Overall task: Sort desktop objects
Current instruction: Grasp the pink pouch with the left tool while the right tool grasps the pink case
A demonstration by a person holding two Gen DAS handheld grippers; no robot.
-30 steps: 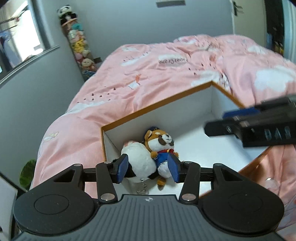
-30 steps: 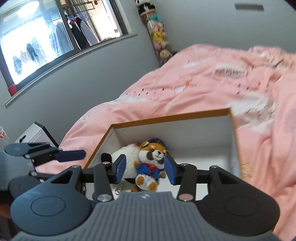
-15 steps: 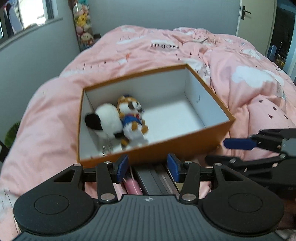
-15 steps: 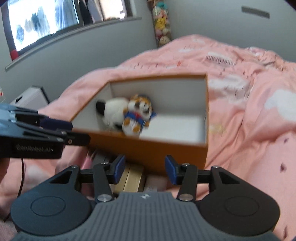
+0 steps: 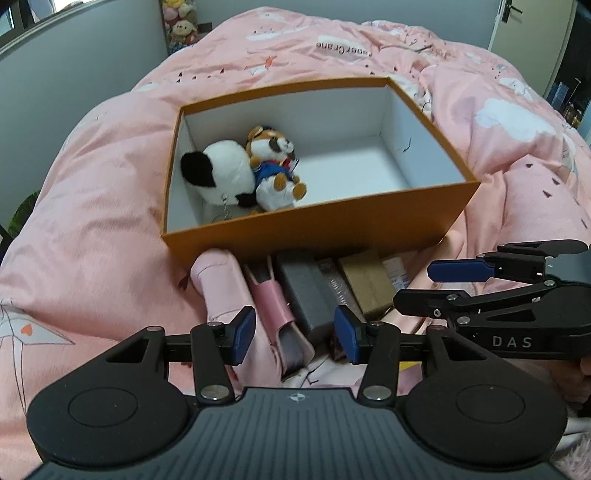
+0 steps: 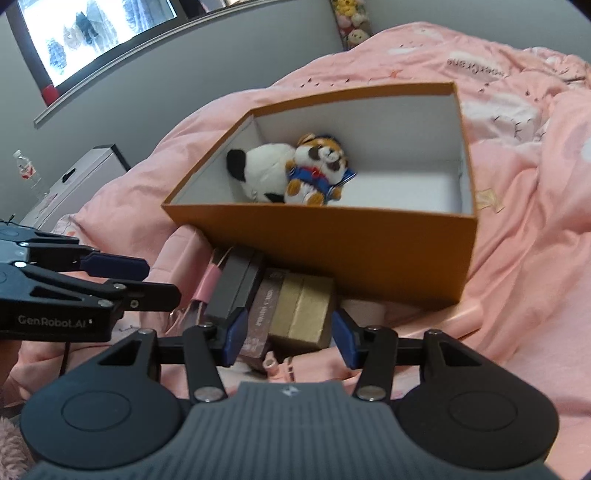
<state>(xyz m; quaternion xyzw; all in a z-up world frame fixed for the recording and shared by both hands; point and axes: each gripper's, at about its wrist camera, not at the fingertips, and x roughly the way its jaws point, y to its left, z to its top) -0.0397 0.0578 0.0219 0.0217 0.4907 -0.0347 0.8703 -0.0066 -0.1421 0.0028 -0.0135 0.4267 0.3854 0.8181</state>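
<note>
An orange box (image 5: 321, 225) (image 6: 369, 251) with a white inside sits on the bed. In its left end lie a black-and-white plush (image 5: 221, 173) (image 6: 262, 170) and a fox plush in a blue suit (image 5: 273, 162) (image 6: 317, 173). Before the box lie a pink case (image 5: 277, 306), a grey box (image 5: 306, 291) (image 6: 236, 288), a brown box (image 6: 264, 310) and a gold box (image 5: 365, 280) (image 6: 303, 314). My left gripper (image 5: 295, 339) (image 6: 162, 282) hovers open above the pink case and grey box. My right gripper (image 6: 288, 338) (image 5: 412, 284) hangs over the gold box, jaws opening, gripping nothing.
A pink duvet (image 5: 92, 192) covers the bed all around. A column of soft toys (image 5: 181, 26) stands in the far corner. A white cabinet (image 6: 70, 184) with a bottle (image 6: 26, 170) is at the left under a window.
Both grippers have drawn back from over the box's inside to its near side and tipped downward. The row of small boxes has come into view. Both plush toys stay in the box.
</note>
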